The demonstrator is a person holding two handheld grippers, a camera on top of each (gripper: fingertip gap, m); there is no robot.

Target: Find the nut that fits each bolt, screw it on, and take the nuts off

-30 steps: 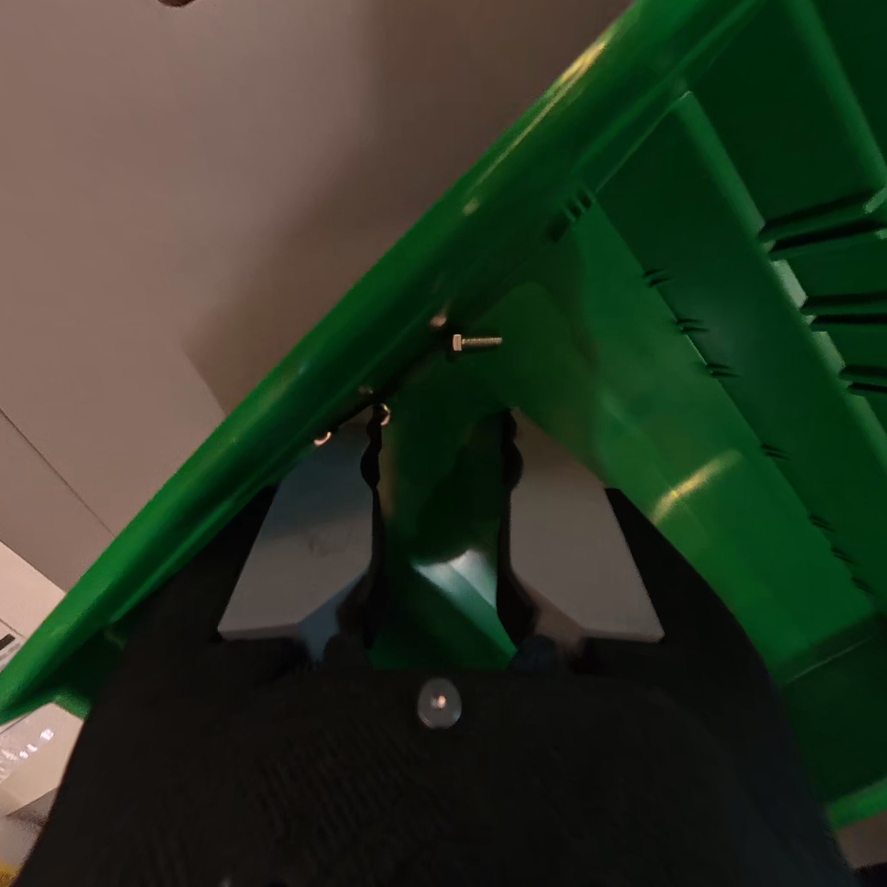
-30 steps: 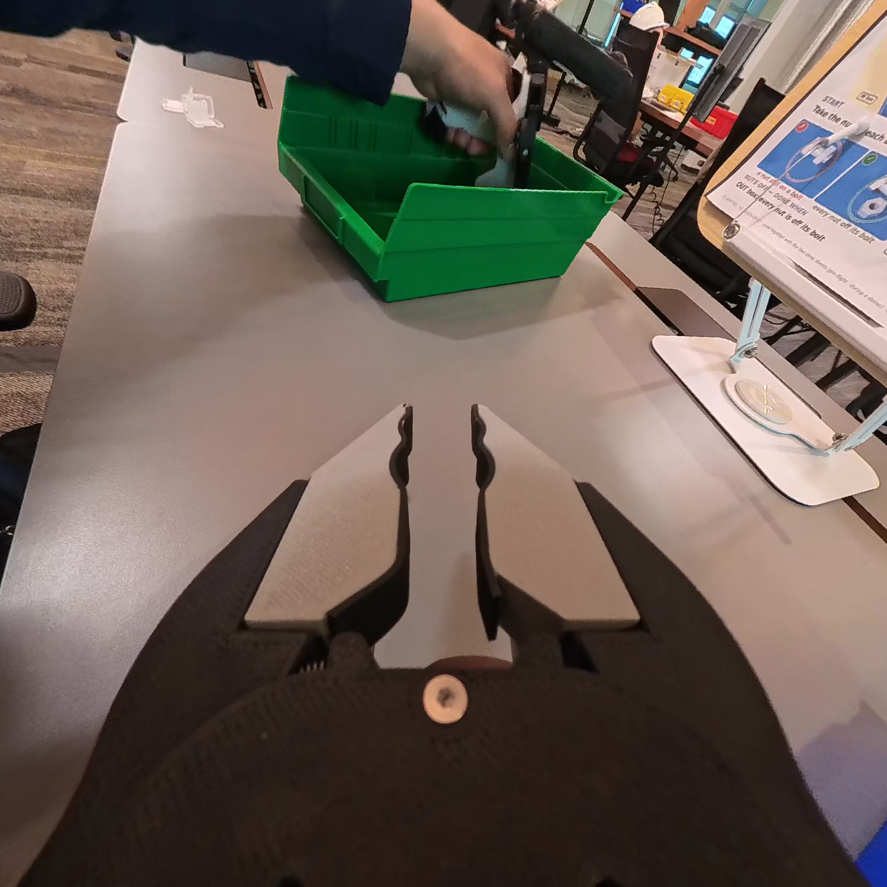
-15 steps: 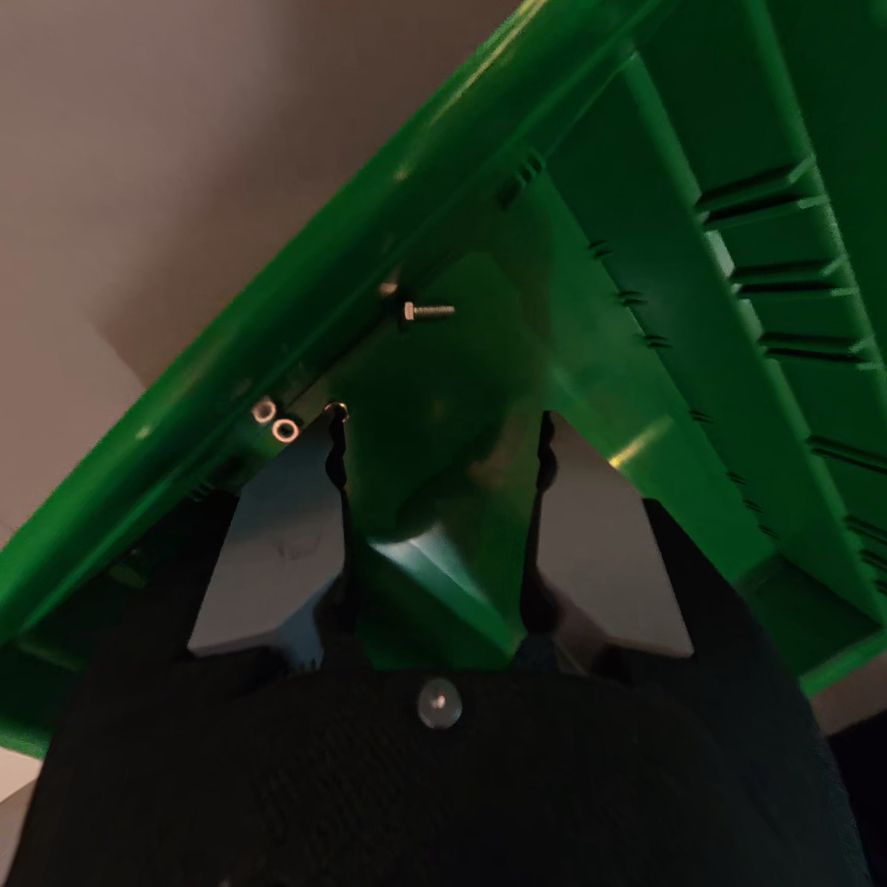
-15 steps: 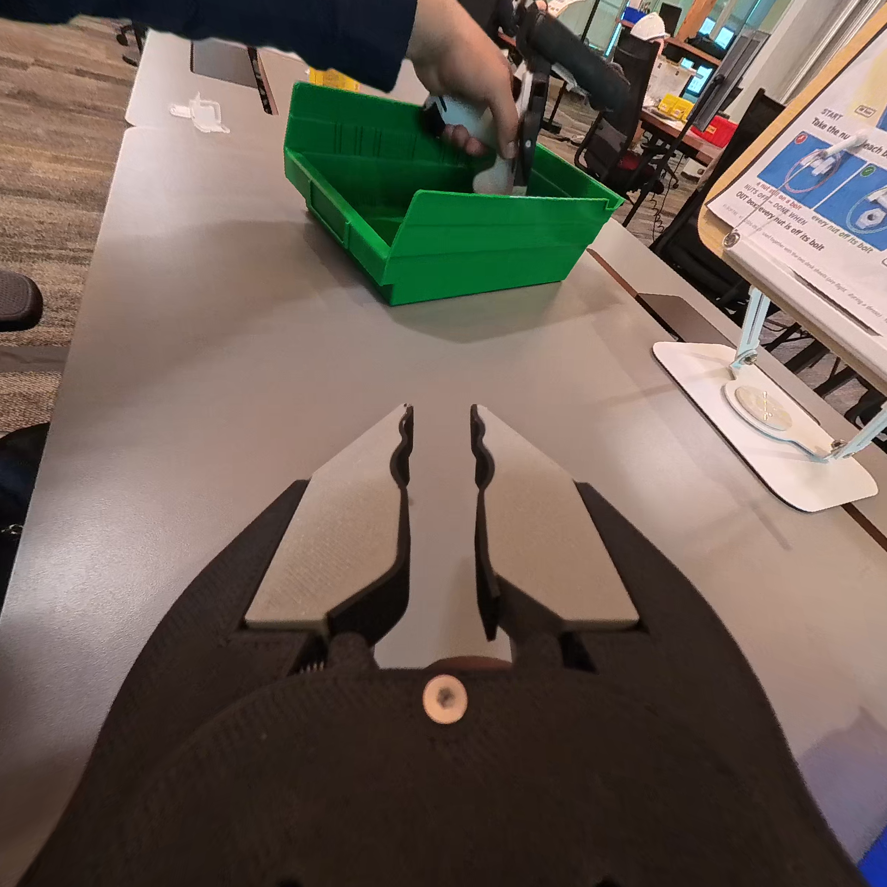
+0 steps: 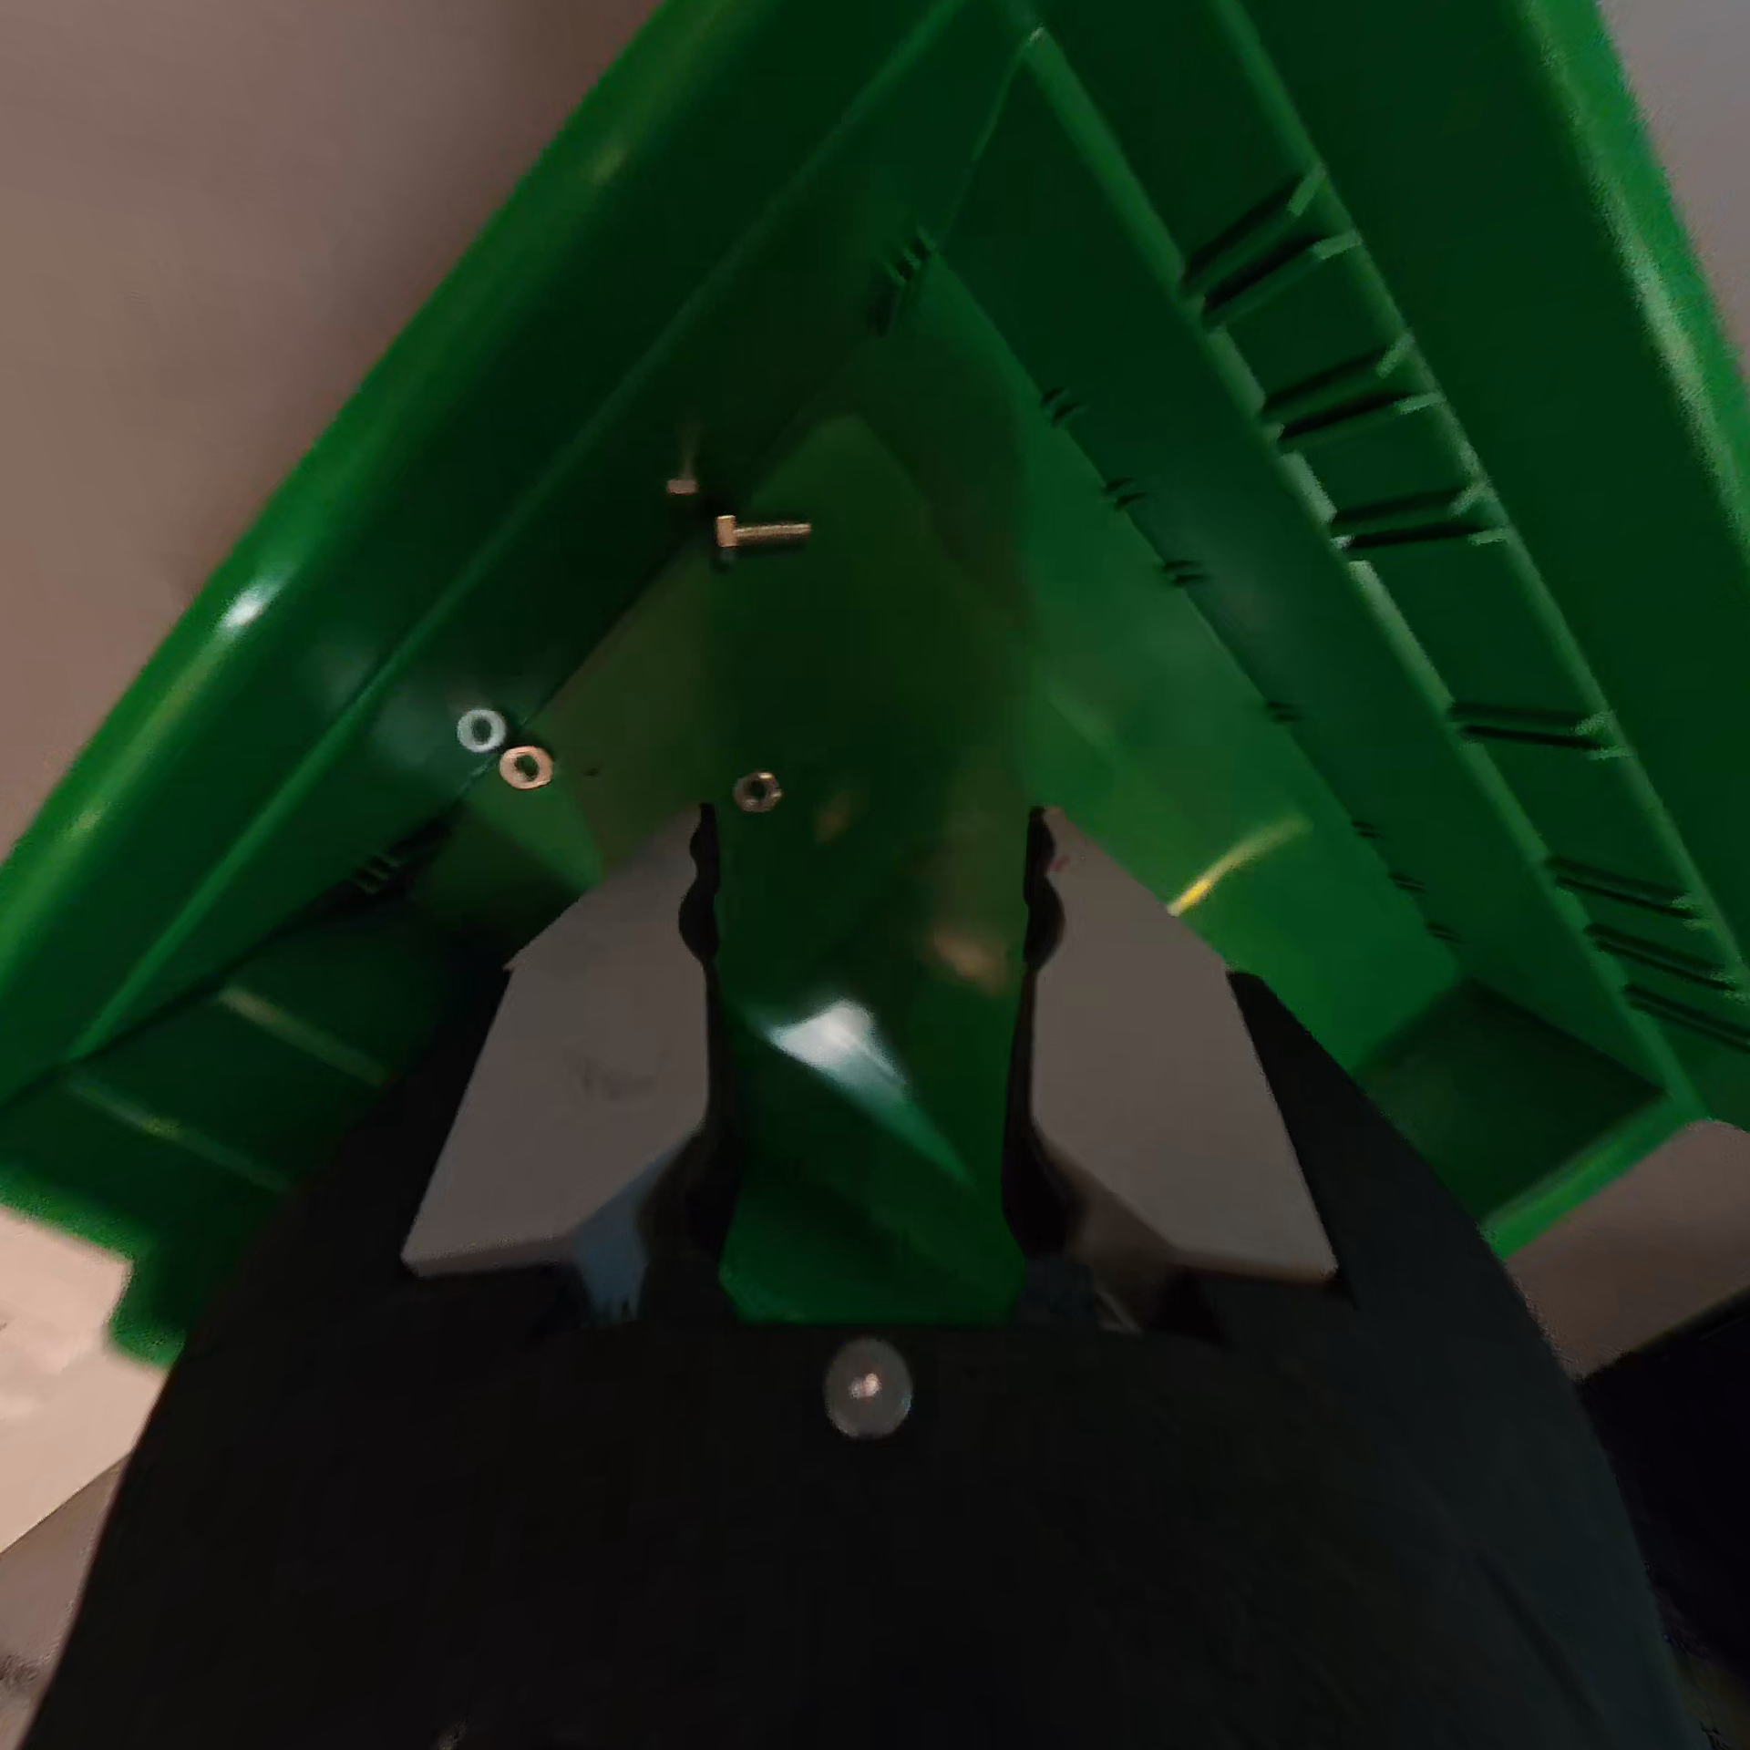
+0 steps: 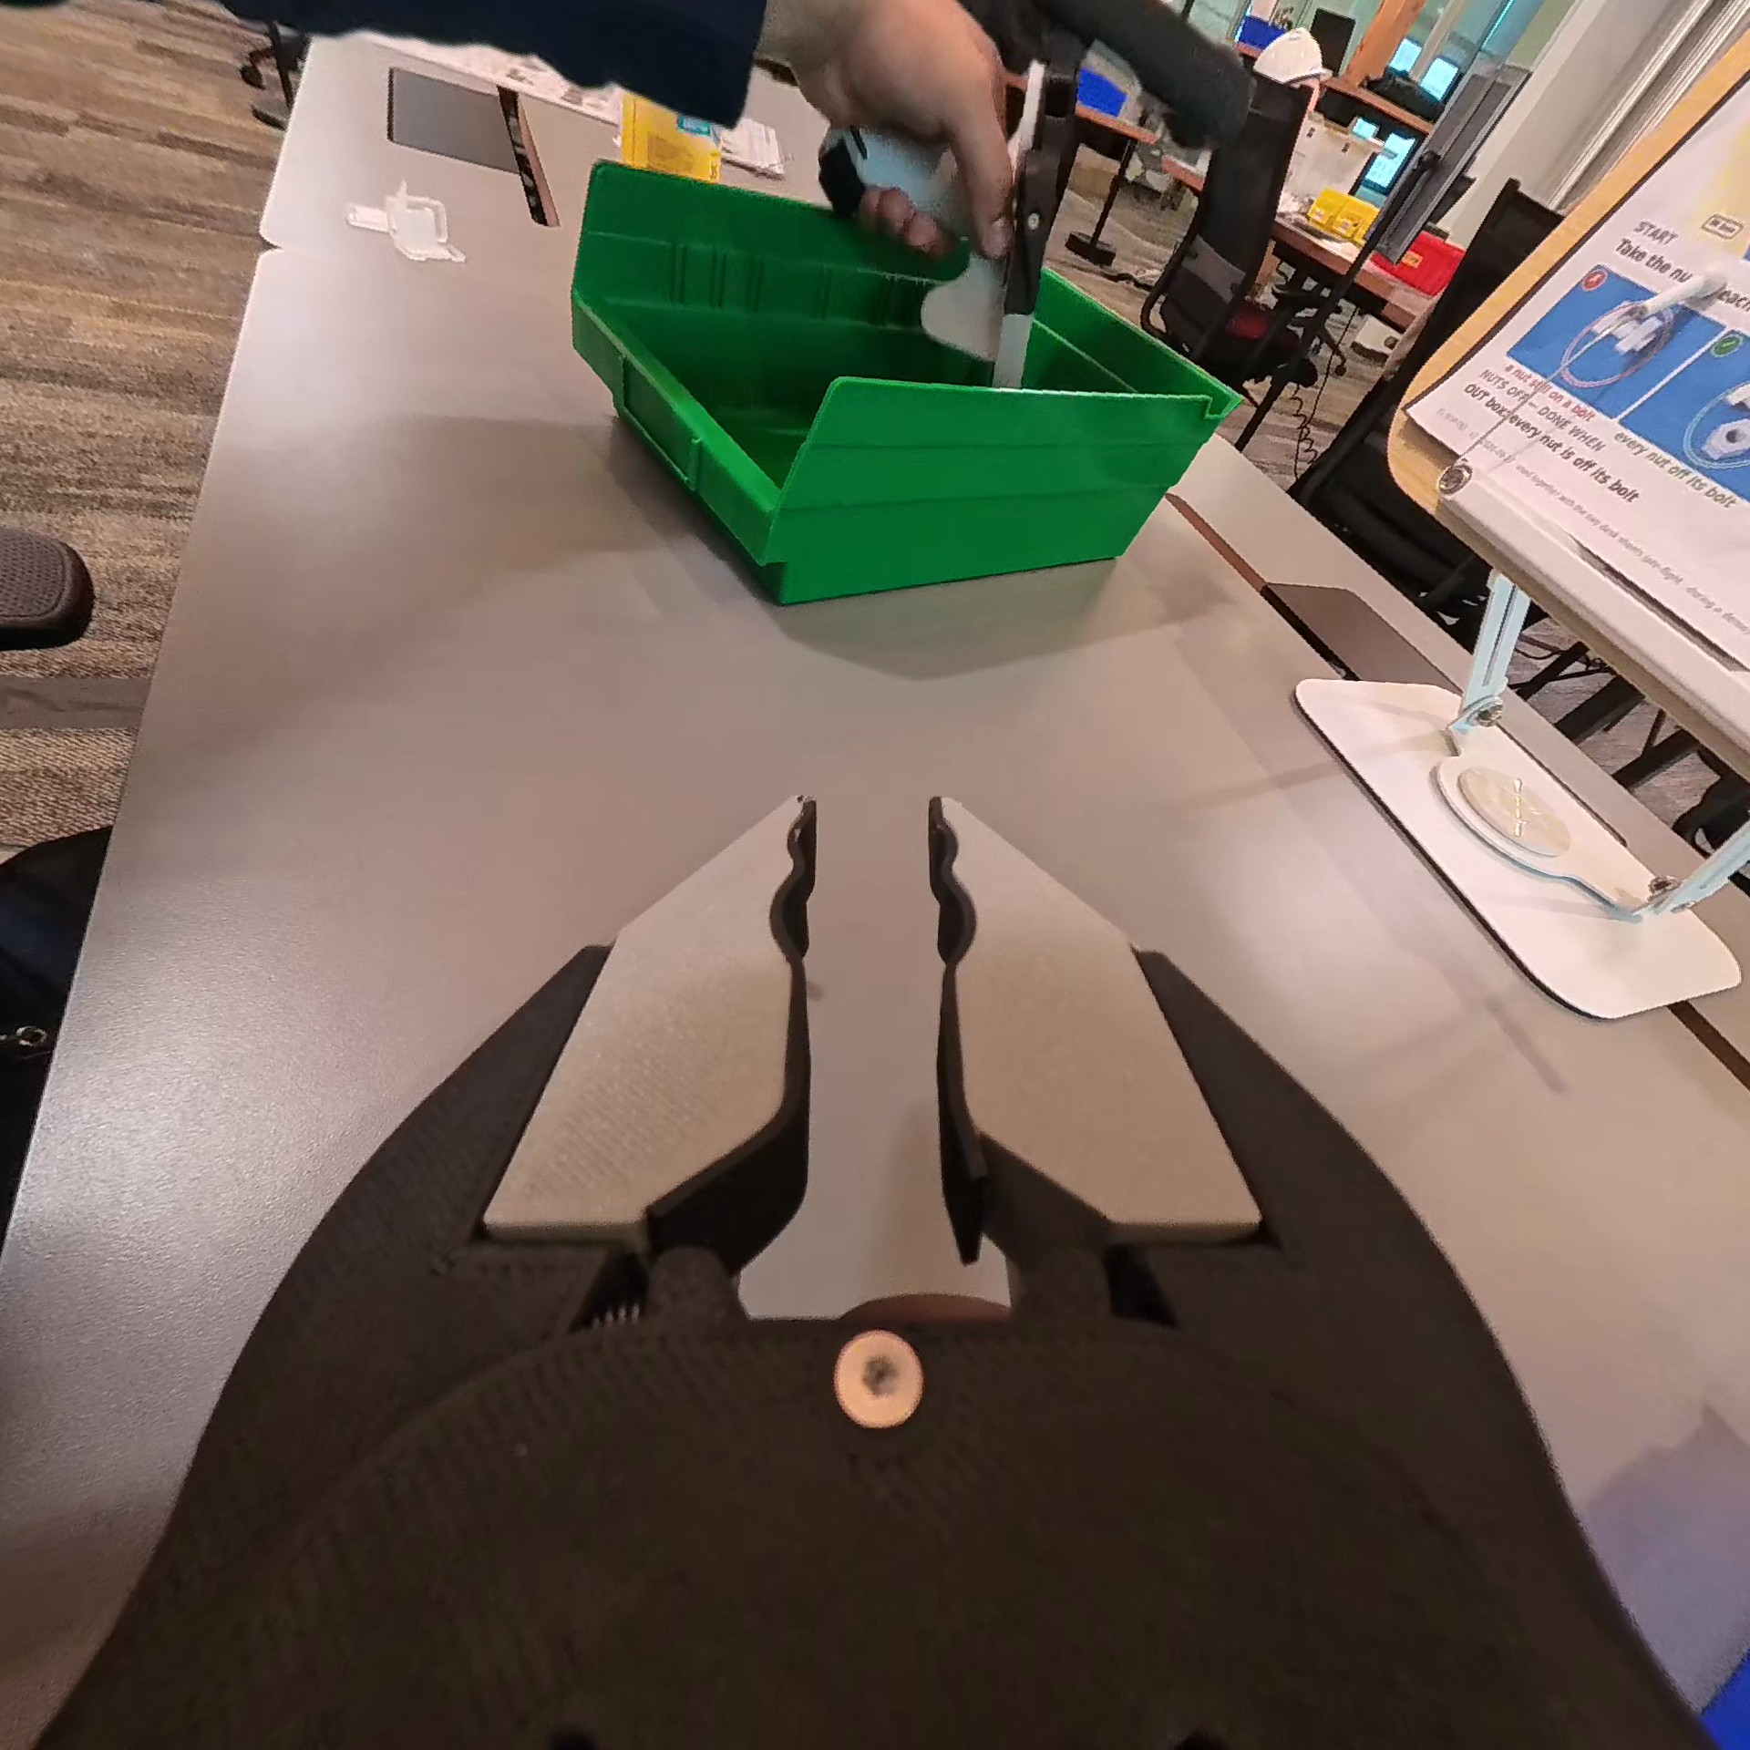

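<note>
Right hand-held gripper (image 6: 869, 805): held over the grey surface (image 6: 473, 710), jaws parted, empty. Left hand-held gripper (image 5: 866, 814): inside the green bin (image 5: 1231, 663), jaws wide, empty. Nut (image 5: 758, 792): just beyond its tips; small, hard, likely slippery; best pinched across its flats. Bolt (image 5: 762, 532): farther in.

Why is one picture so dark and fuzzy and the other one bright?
Left wrist view: the camera is down inside the green bin, so it is dim, with soft blur and small glare streaks; the bolt still shows. Right wrist view: bright room light, sharp table, edges bent by the wide lens.
</note>
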